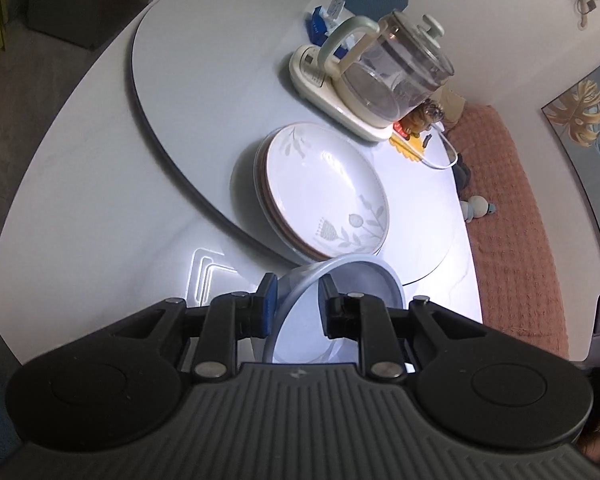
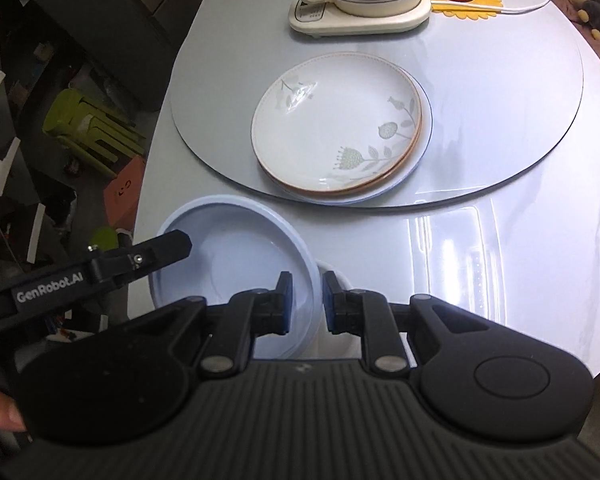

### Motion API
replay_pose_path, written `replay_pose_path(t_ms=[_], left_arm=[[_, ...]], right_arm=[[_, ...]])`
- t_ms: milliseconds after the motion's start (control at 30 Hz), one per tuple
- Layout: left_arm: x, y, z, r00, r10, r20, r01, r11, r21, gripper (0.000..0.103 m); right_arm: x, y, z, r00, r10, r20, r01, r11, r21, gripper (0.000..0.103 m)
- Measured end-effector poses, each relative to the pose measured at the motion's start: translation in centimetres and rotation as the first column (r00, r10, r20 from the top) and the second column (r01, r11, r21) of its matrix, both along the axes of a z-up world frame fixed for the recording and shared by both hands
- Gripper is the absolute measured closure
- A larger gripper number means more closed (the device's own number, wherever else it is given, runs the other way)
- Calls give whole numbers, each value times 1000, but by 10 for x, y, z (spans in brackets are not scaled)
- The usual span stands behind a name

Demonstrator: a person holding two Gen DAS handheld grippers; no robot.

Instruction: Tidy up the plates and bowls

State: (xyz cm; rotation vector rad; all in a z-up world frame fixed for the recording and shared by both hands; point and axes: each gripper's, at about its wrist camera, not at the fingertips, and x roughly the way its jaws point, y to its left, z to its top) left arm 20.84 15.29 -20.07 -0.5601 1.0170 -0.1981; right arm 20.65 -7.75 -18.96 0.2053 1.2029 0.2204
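- While both tongs grip one pale blue bowl (image 2: 236, 264), that bowl sits low over the near edge of the tabletop (image 2: 520, 240), at 6 o'clock from the plate stack.
- Left tongs (image 1: 294, 306): narrowed on the bowl's rim, with one pad outside the wall and the other inside it. In the right wrist view this tool (image 2: 168, 246) reaches the bowl's rim at 9 o'clock.
- Right tongs (image 2: 307, 300): narrowed on the rim at the bowl's 4 o'clock, with the left pad inside the bowl and the right pad outside.
- The bowl is tilted in the left wrist view (image 1: 340, 300), with its opening facing 12 o'clock toward the plates.
- A second white rim (image 2: 336, 276) shows just outside the right pad, directly beside the bowl; its identity cannot be told.
- Plate stack (image 2: 336, 128): a floral-patterned plate with a brown rim lies on top, a similar brown-rimmed plate lies under it, and a wider white plate lies at the bottom. The stack rests on the round turntable (image 2: 500, 80), near its 6 o'clock edge.
- Glass kettle on its cream base (image 1: 364, 72): stands on the turntable at 12 o'clock from the stack, well apart from it.
- Yellow mat (image 2: 460, 0): lies at 3 o'clock of the kettle base, with a small figurine on it.
- A fingertip (image 2: 0, 412) shows at the lower left edge of the right wrist view.
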Motion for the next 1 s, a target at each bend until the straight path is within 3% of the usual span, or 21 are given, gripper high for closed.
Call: replay_pose_path(t_ms=[367,533,567,600,667,800,867,900,1000], left_arm=[[-9,-17,-46,992,44,-118,-38,998,53,79],[-8,-18,-56,989,38,-143,-29,998,63,77],[-7,-17,-56,988,40,-152,-31,998,60,70],[-7,-16,-56,987,42,-156,-33,998,59,56],[-9,-15,-53,988,51,-146,-40,996,76,41],[-13,-8,-47,988,73,-133,-64,995,76,38],[-16,-5,-45,988,85,-127,-77,995,67,38],[-18,-4,-45,988,89,-124,-82,994,66,38],[-20,-2,-45,988,97,-120,-90,994,62,38]], right_arm=[[0,-2,-41,993,80,-87,-83,996,-36,84],[4,-3,-43,993,80,-84,-82,996,-24,82],[5,-3,-40,993,86,-76,-88,996,-26,82],[5,-3,-38,993,96,-64,-98,995,-29,82],[6,-2,-33,992,122,-42,-123,992,-27,82],[7,-3,-25,991,133,2,-133,991,-20,78],[7,-4,-23,990,138,17,-137,990,-25,58],[7,-5,-23,991,136,19,-135,990,-28,55],[8,-7,-25,990,143,10,-143,990,-9,55]])
